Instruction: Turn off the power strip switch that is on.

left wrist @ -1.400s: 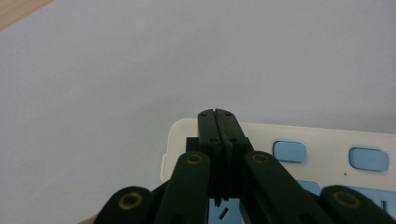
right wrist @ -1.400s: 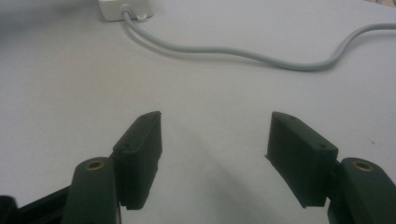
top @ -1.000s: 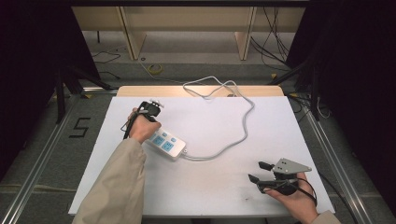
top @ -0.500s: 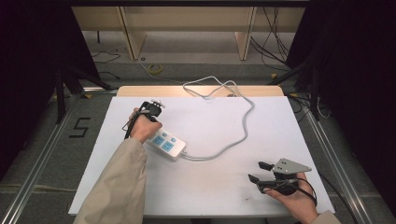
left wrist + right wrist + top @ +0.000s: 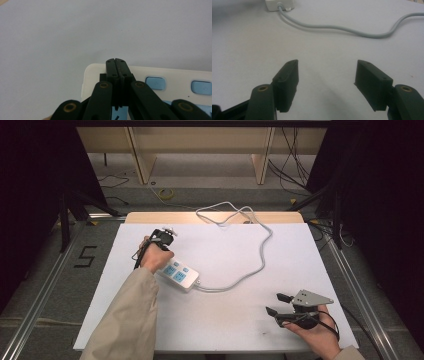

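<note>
A white power strip (image 5: pixel 179 275) with blue switches lies left of centre on the white table (image 5: pixel 235 320). Its grey cable (image 5: pixel 260 255) curves off toward the far edge. A hand in a beige sleeve holds my left gripper (image 5: pixel 160 241) at the strip's near-left end. In the left gripper view this gripper (image 5: pixel 116 60) is shut, with nothing between the jaws, and its tips sit over the end of the strip (image 5: pixel 175 75). My right gripper (image 5: pixel 274 303) rests at the table's front right, open and holding nothing. The right gripper view has that gripper (image 5: pixel 327 67) facing the cable (image 5: pixel 337 27) and the strip's end (image 5: pixel 279 3).
A wooden board (image 5: pixel 150 217) borders the table's far edge, where the cable loops. Metal rails (image 5: pixel 45 285) run along both sides on the floor, with a "5" marking (image 5: pixel 85 256) at the left. Wooden frame legs (image 5: pixel 140 155) stand behind.
</note>
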A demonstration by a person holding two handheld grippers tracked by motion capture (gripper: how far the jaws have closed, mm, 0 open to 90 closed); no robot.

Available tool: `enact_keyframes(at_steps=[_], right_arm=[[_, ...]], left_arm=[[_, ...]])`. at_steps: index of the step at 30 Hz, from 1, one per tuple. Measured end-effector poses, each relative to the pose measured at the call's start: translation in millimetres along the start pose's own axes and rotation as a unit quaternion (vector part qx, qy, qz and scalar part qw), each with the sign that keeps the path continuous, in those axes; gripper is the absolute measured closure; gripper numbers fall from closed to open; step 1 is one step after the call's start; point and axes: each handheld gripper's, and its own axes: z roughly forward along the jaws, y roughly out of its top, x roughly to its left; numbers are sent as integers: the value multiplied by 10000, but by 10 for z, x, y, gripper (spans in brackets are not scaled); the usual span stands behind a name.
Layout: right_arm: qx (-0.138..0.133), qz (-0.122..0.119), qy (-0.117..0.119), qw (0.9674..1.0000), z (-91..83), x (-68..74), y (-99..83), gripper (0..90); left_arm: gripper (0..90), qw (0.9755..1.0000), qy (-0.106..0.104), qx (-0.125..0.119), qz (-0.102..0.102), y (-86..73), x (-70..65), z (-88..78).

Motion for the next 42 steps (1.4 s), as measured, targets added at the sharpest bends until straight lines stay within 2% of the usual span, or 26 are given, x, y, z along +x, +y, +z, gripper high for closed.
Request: enact_keyframes(at_steps=[18,25,30,32,34,36,38,40,42], right_arm=[[-8,-17,8,10000,-1,4,1,362],[-4,-33,15,10000,1,8,2,362],[-7,-28,8,10000,3,10,3,362],[-4,-48,16,10000,2,11,3,361],[2,-36,13,10000,1,15,4,361],[1,-38,10,10000,-1,16,4,362],[-14,-26,10,10000,-6,14,3,361],[-20,-35,9,10000,-9,9,2,361],[-24,-32,22,10000,-6,5,-1,361]], left_arm=[[896,9999,86,136,45,20,-15,14],[897,9999,30,115,-42,16,-2,17],[897,9999,79,113,37,13,-23,17],[897,9999,-70,107,7,19,-41,17],[898,9998,91,92,115,29,-81,27],[898,9984,343,191,396,61,-154,37],[897,9987,340,194,335,68,-154,41],[898,9997,161,142,100,54,-94,31],[898,9996,225,183,70,38,-35,18]])
